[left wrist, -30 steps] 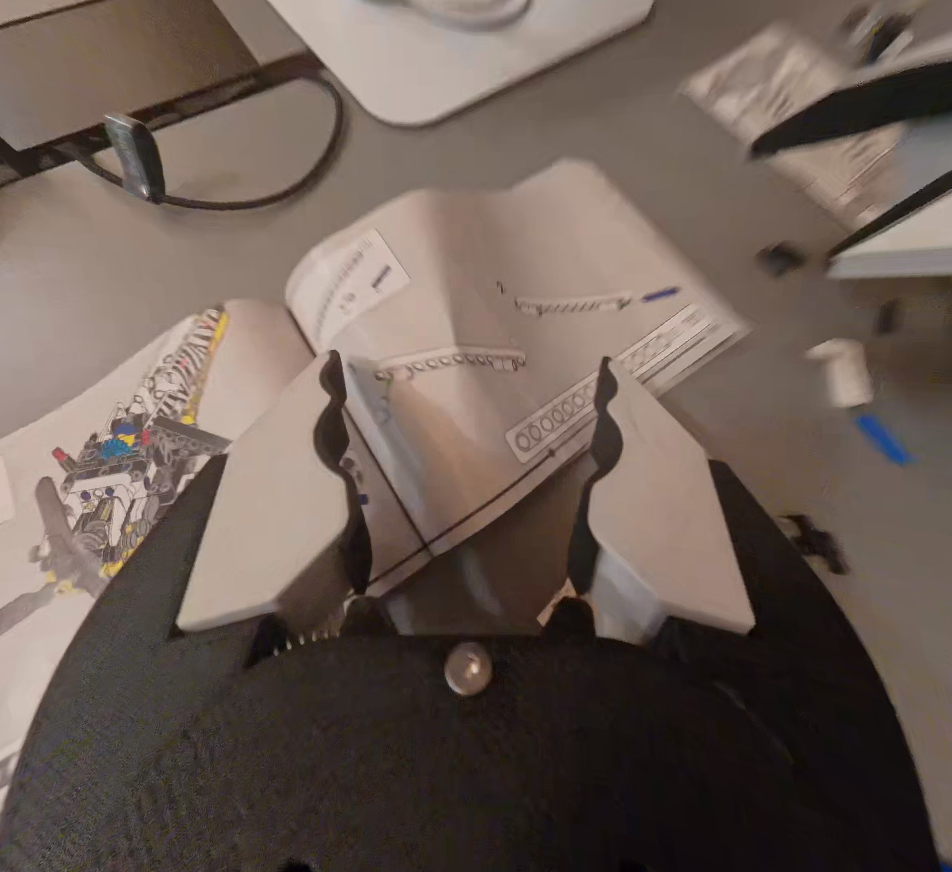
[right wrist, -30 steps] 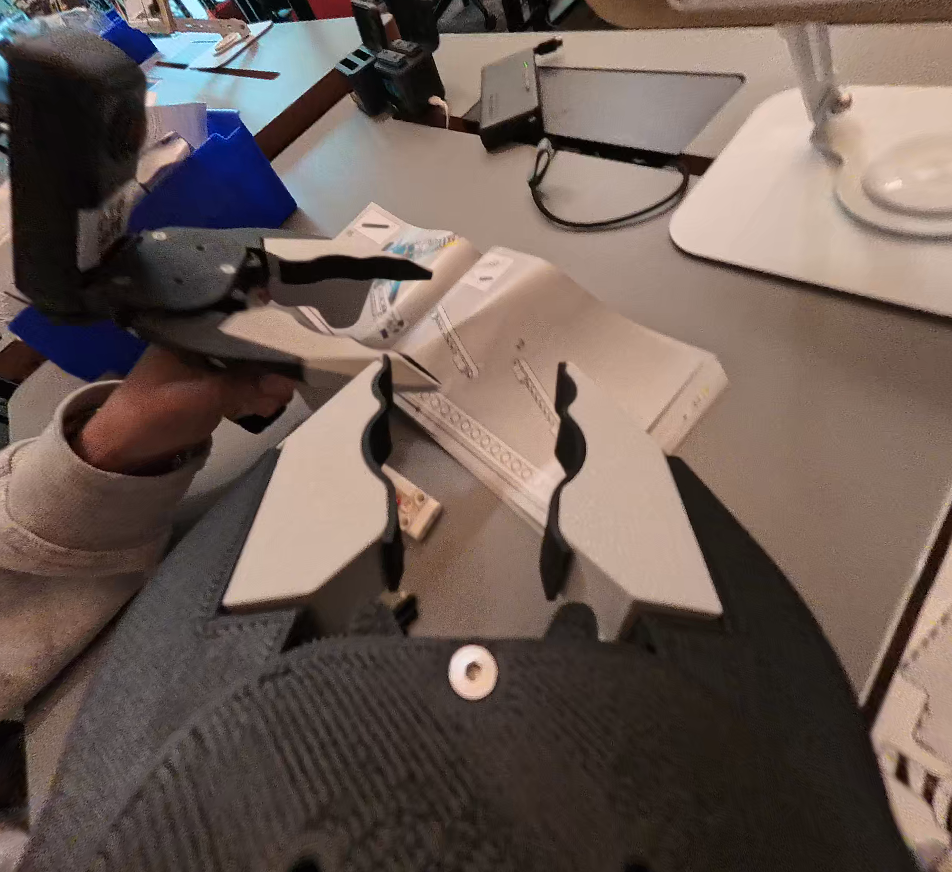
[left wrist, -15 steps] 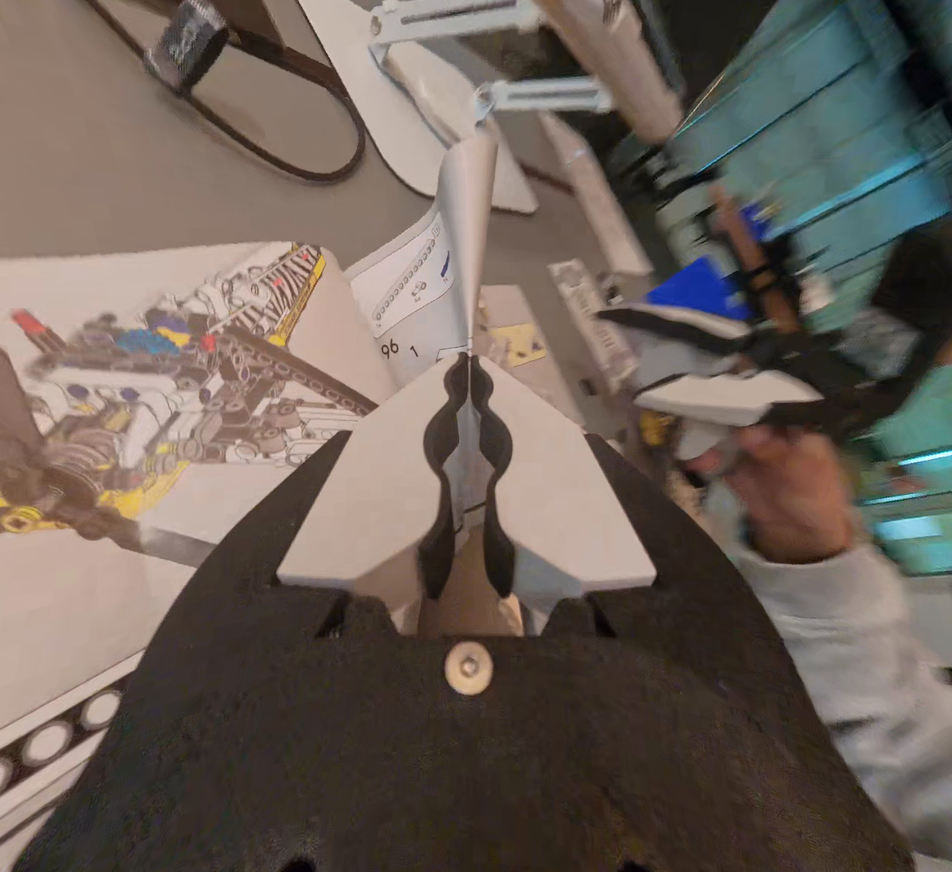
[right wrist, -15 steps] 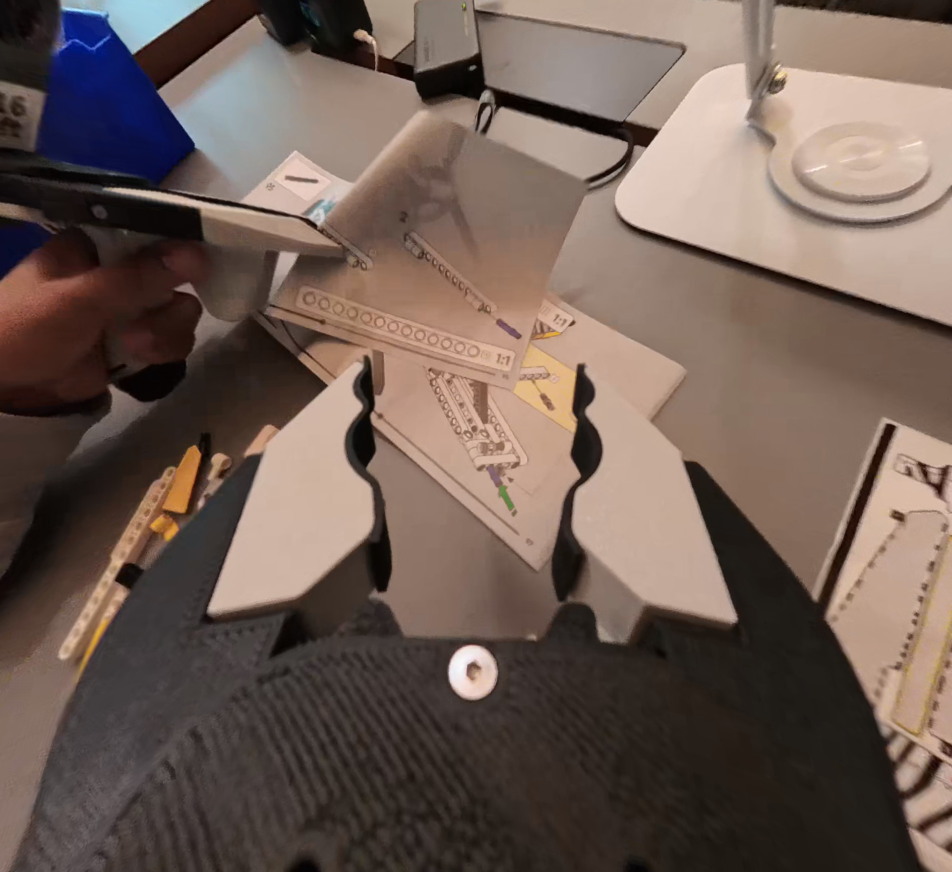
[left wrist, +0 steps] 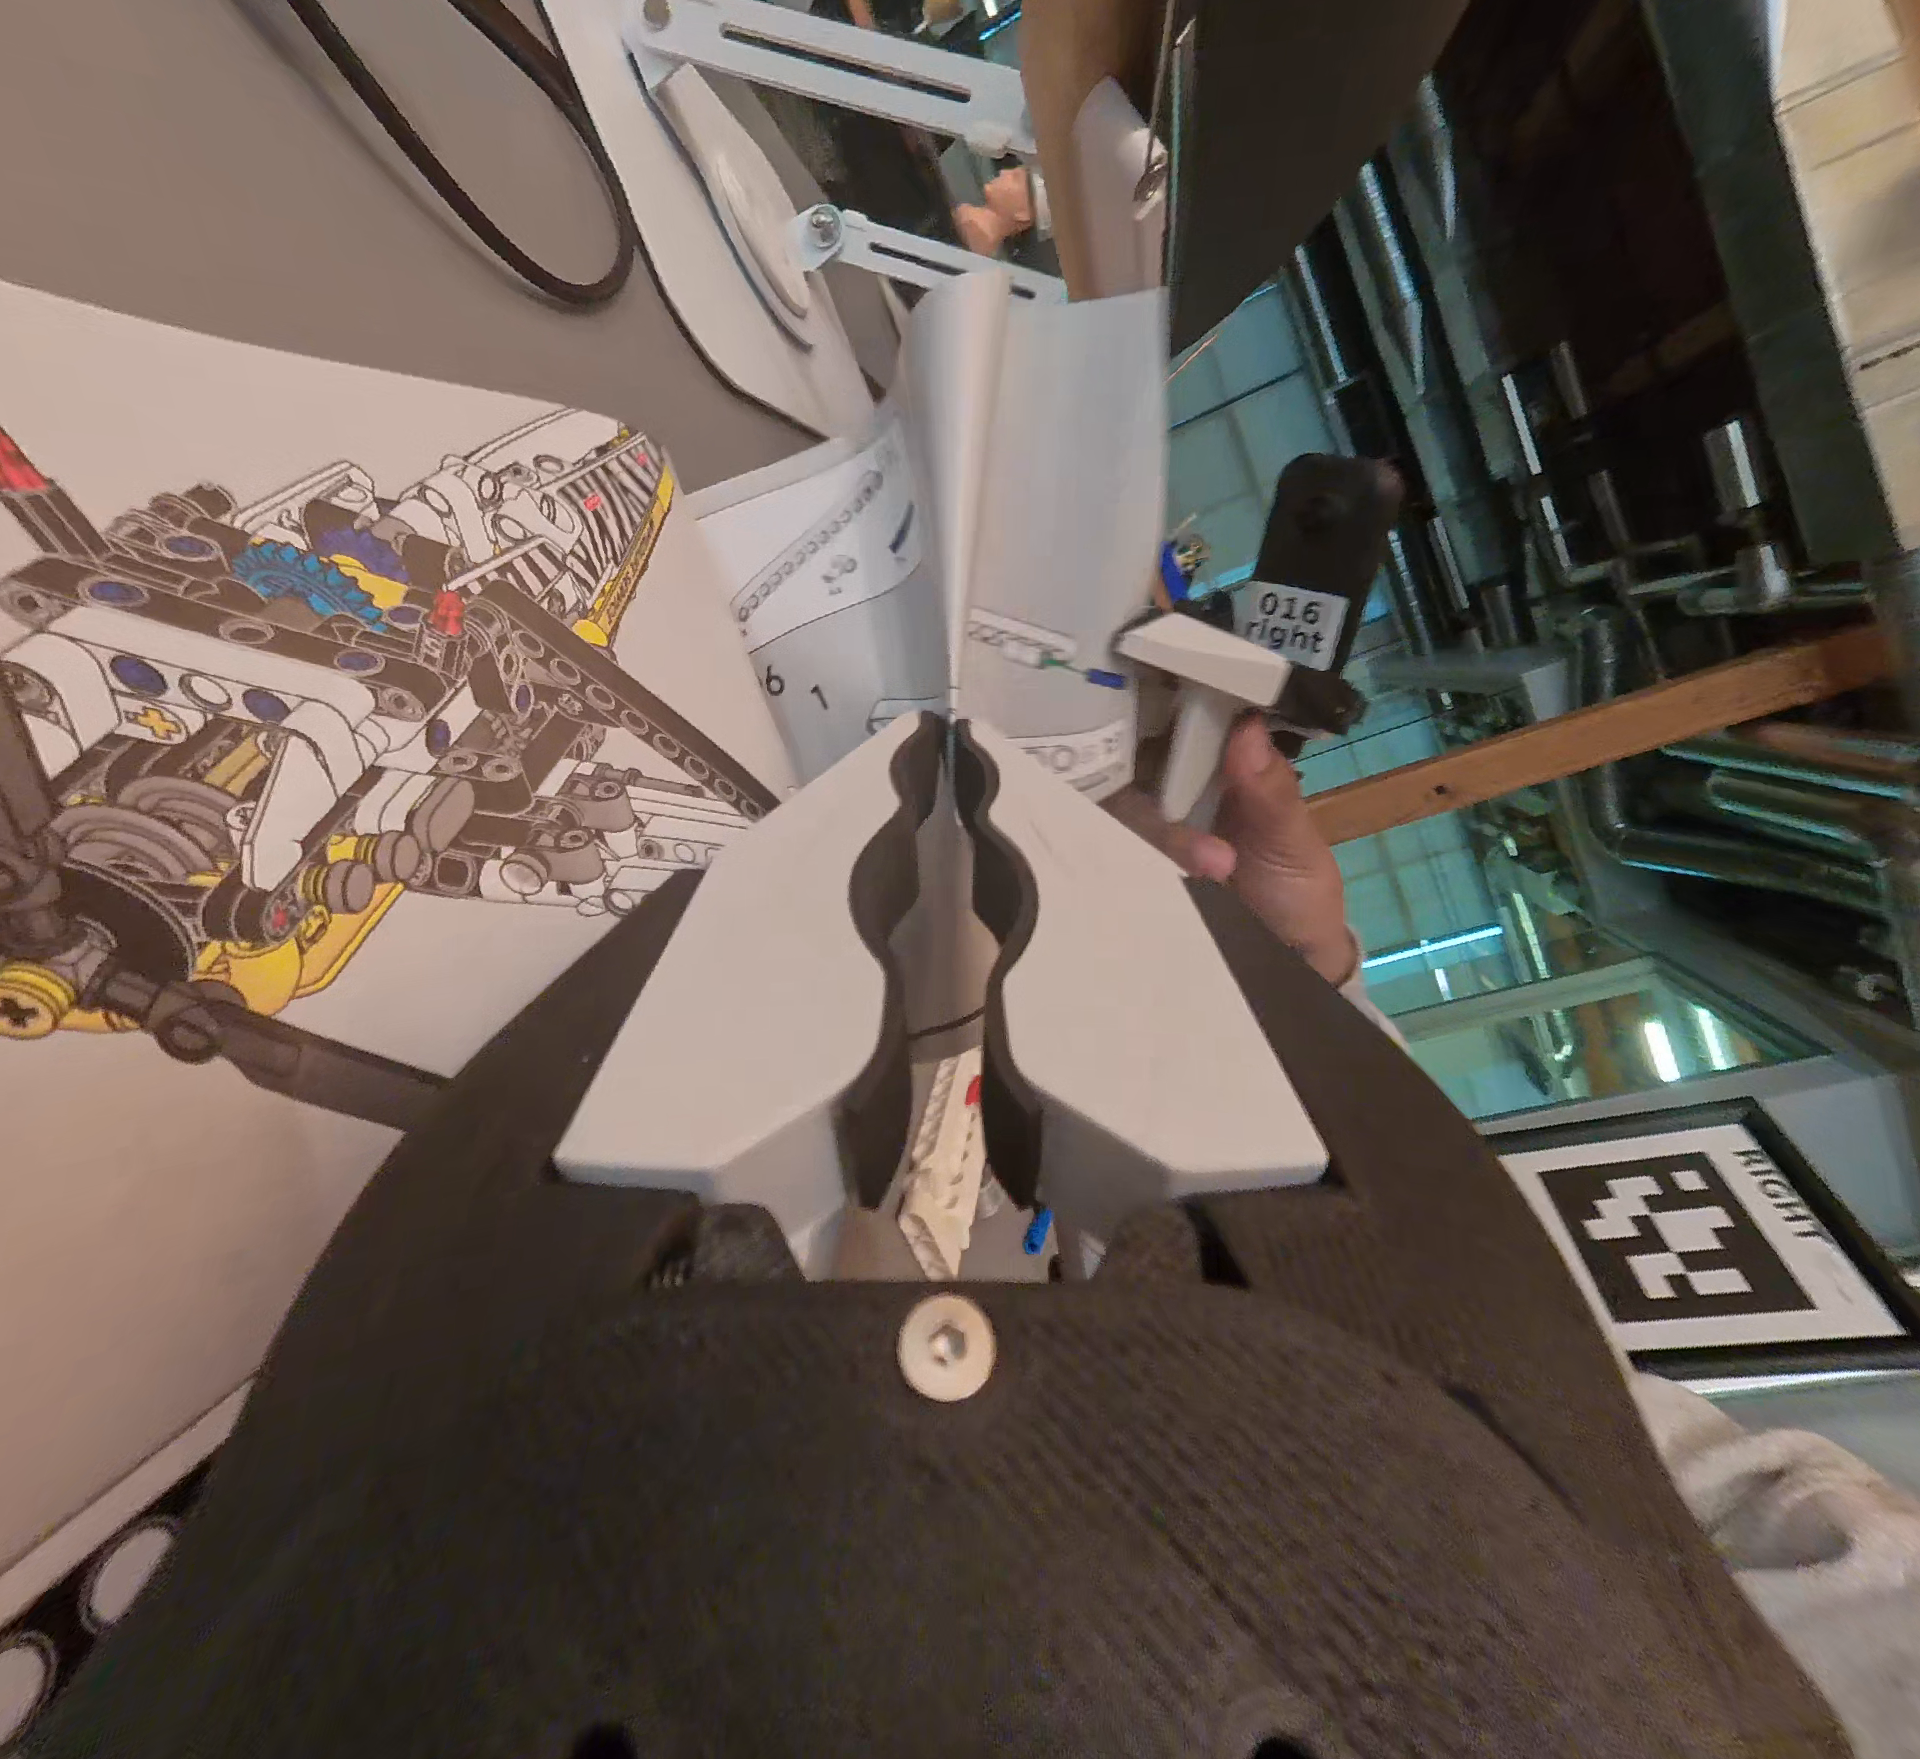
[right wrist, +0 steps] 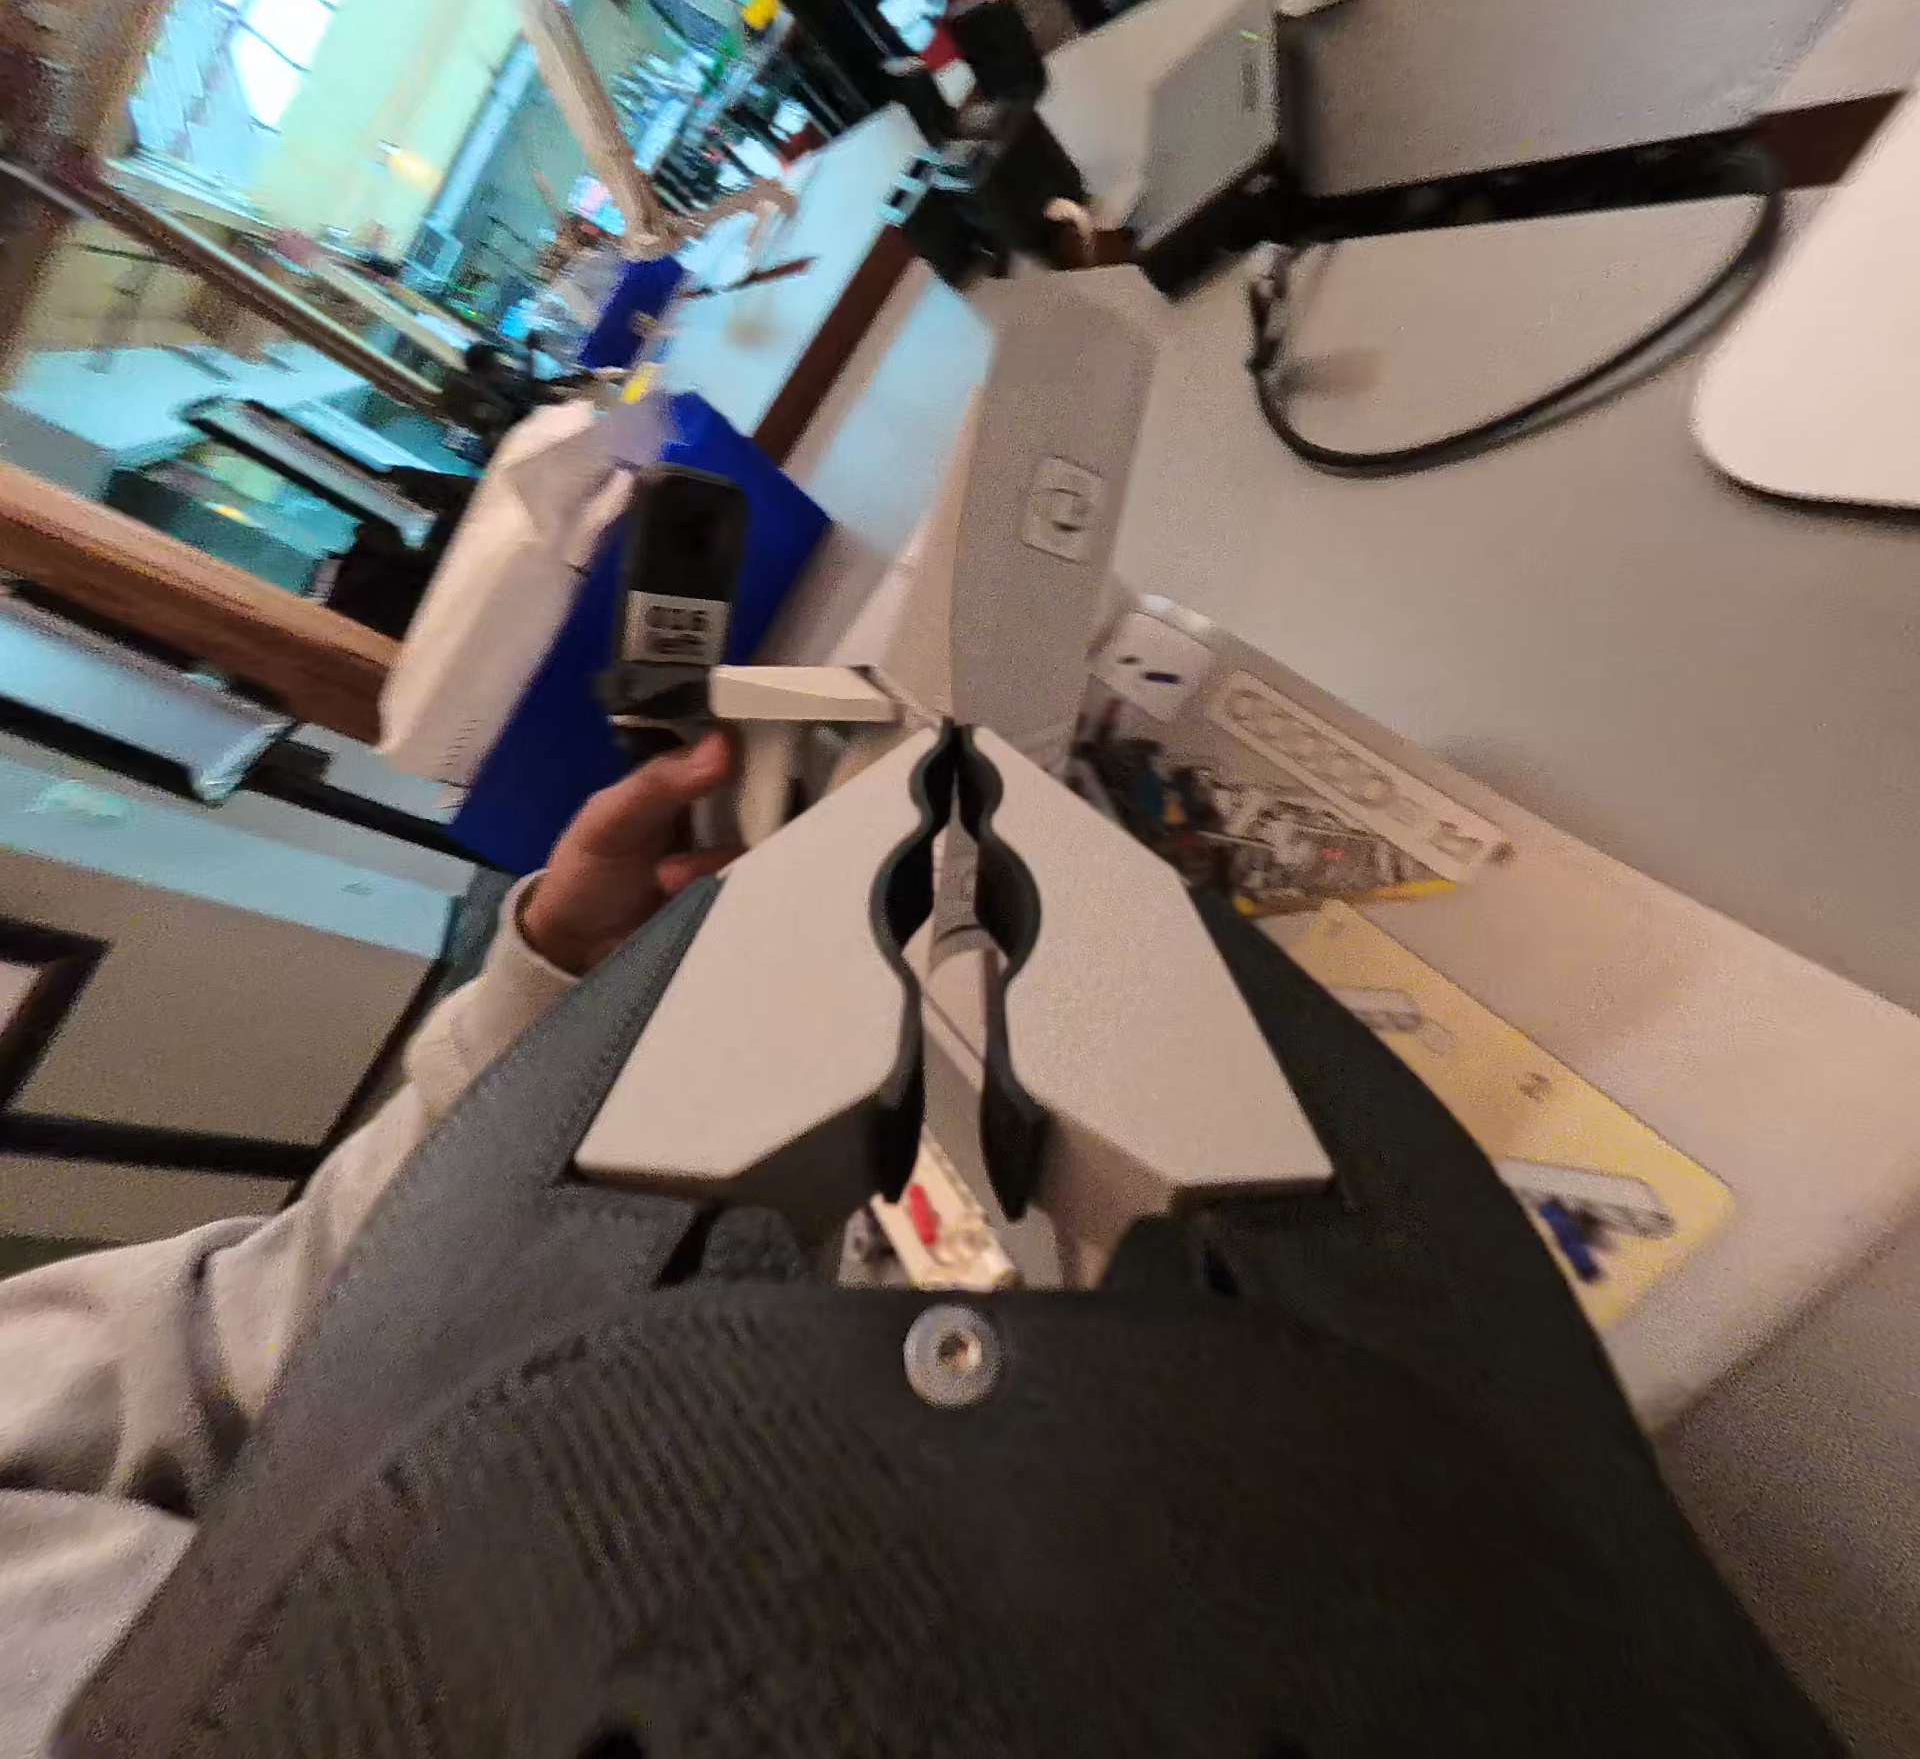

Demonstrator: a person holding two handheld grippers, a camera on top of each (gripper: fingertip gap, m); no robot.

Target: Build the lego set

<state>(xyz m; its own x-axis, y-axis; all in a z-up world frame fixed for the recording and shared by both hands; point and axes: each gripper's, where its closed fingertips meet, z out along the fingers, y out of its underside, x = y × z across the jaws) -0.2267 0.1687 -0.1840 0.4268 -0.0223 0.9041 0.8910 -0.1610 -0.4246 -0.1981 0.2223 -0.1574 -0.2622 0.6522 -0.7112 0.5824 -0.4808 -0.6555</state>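
One blue bin (right wrist: 644, 670) stands at the far edge of the grey surface (right wrist: 1558, 670); what is in it cannot be made out.

The left tongs (left wrist: 948, 730) are pressed together at the tips on the edge of a raised page (left wrist: 1039, 462) of the instruction booklet (left wrist: 312, 722), so the thin sheet runs up from between them and stands nearly edge-on to the left wrist camera. The right tongs (right wrist: 951, 735) are also together at the tips, with the same sheet (right wrist: 1049, 483) rising just beyond them; in the right wrist view they seem to pinch the page too, though the blur makes the contact hard to confirm. Each pair of tongs shows in the other's view, held by a hand (left wrist: 1262, 836) in a light sleeve: the right tongs (left wrist: 1195, 665) sit at the page's far side, the left tongs (right wrist: 883, 693) touch the sheet from the side.

The booklet lies open on the surface, one page carrying a large coloured drawing of the model (left wrist: 260, 670). Below the left tongs, in the gap between the fingers, a white lego piece (left wrist: 940, 1179) with a red spot and a small blue pin (left wrist: 1034, 1229) lie on the surface. One black cable (left wrist: 468, 151) loops beside one white stand base (left wrist: 717, 203). A framed black-and-white marker card (left wrist: 1683, 1231) lies at the right.
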